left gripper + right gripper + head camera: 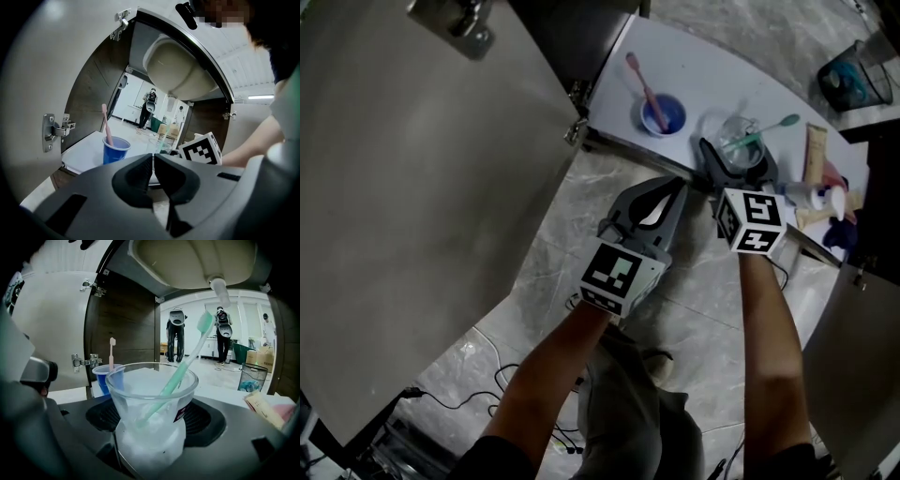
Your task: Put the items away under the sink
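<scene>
The right tongs (733, 157) clamp a clear plastic cup (150, 423) holding a leaning green toothbrush (183, 362), bare cabinet shelf (712, 70) straight ahead; the left tongs (153, 161), closed and empty, hang alongside.

right gripper (150, 430): clamped on clear cup (151, 404) | green toothbrush (183, 363) inside, tilted | blue cup (103, 377) behind-left
</scene>
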Demonstrator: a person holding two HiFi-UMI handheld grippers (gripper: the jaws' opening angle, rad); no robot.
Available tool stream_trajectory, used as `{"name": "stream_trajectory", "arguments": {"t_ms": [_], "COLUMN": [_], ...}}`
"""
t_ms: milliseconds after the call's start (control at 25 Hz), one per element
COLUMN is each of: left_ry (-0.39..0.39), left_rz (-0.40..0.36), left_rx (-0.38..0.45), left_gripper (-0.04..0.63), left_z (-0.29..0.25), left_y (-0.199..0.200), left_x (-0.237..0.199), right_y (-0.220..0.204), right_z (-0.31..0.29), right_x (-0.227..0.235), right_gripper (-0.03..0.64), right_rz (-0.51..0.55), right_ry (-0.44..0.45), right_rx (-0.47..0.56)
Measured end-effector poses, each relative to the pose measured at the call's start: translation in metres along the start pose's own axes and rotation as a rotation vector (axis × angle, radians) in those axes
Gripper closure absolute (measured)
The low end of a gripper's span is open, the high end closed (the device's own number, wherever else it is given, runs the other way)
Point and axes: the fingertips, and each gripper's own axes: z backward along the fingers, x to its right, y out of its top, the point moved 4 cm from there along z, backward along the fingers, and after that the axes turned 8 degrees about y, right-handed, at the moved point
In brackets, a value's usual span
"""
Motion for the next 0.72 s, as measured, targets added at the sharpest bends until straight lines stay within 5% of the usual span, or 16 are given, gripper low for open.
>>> {"name": "stream_trajectory", "arguments": {"t_ms": [720], "left_ry": [0.016], "left_rz": [0.061], "left_rx": [-0.028], "left_gripper": [0.581], "left_z": [0.029], "left_y": [0.01], "left_x": [0.009], "right_y": [-0.007], "right_z": [0.053], "right_x": [-0.027], "right_gripper": [0.249], "right_rz": [-0.145], "right_ry": [-0.047], "right_rx": [-0.028]}}
